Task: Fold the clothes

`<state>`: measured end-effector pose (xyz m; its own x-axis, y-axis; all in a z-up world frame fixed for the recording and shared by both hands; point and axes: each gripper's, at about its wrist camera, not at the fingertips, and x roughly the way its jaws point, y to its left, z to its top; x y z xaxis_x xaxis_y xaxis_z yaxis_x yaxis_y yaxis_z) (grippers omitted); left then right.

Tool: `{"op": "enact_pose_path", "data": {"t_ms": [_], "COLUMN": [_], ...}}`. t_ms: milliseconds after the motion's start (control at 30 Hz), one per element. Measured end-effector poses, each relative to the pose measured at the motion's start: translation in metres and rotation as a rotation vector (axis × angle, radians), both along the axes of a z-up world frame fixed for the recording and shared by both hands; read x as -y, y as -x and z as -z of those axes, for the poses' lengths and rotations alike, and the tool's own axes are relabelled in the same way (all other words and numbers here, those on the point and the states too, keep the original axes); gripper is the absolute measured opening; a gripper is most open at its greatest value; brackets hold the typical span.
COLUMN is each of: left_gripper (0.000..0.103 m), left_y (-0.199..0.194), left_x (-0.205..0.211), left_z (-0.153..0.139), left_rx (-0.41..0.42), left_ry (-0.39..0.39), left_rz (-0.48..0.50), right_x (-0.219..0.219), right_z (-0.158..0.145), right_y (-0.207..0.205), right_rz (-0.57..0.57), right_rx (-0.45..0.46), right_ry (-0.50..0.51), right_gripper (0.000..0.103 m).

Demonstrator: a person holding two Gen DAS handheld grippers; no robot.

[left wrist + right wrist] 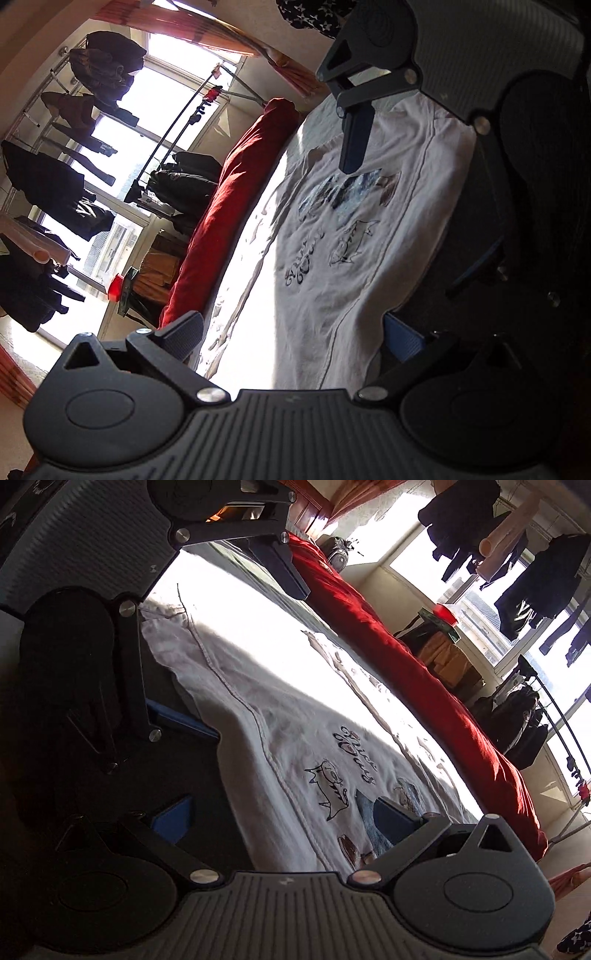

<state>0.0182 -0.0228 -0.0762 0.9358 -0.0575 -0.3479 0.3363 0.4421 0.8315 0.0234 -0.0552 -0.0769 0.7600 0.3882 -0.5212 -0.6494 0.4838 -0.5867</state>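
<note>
Both tongs are spread wide, gripping nothing: the left gripper and right gripper straddle the near edge of the bed. A white printed T-shirt lies flat there, a red blanket along the far edge.

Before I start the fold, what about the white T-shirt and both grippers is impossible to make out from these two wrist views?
- White T-shirt: far side washed out by sunlight in both views.
- Its near edge: left wrist view, lost in shadow under the right gripper.
- Its ends: right wrist view, hidden behind both grippers, including the left gripper.
- Printed lettering: too distorted to read.
</note>
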Motion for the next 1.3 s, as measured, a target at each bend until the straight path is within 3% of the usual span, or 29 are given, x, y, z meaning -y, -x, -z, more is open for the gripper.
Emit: {"op": "enact_pose_path", "data": {"t_ms": [200,433,600,800,933,1067,1300], "left_gripper": [0.102,0.102,0.102,0.102,0.102,0.102,0.103], "left_y": [0.012,0.001,-0.013,-0.012,-0.011,-0.001,0.008], "left_x": [0.0,0.005,0.005,0.008,0.001,-0.02,-0.039], "left_z": [0.002,0.015,0.012,0.004,0.003,0.011,0.008], "left_rx": [-0.014,-0.011,0.041,0.053,0.048,0.052,0.072], "left_ry": [-0.006,-0.029,-0.035,-0.01,-0.032,-0.079,-0.06], "left_rz": [0.025,0.011,-0.07,-0.072,-0.073,-0.127,-0.169], "right_x": [-0.002,0.005,0.009,-0.002,-0.008,0.017,0.055], "right_z": [0.01,-0.005,-0.009,0.004,0.014,0.016,0.024], "right_y": [-0.009,-0.01,-0.012,-0.017,-0.022,-0.031,-0.043], "right_rz": [0.065,0.115,0.118,0.119,0.16,0.23,0.31], "right_rx": [0.125,0.216,0.205,0.165,0.179,0.196,0.213], "right_ry": [0.047,0.01,-0.008,-0.019,-0.004,0.016,0.06], "right_gripper": [0.103,0.103,0.103,0.103,0.103,0.103,0.103]}}
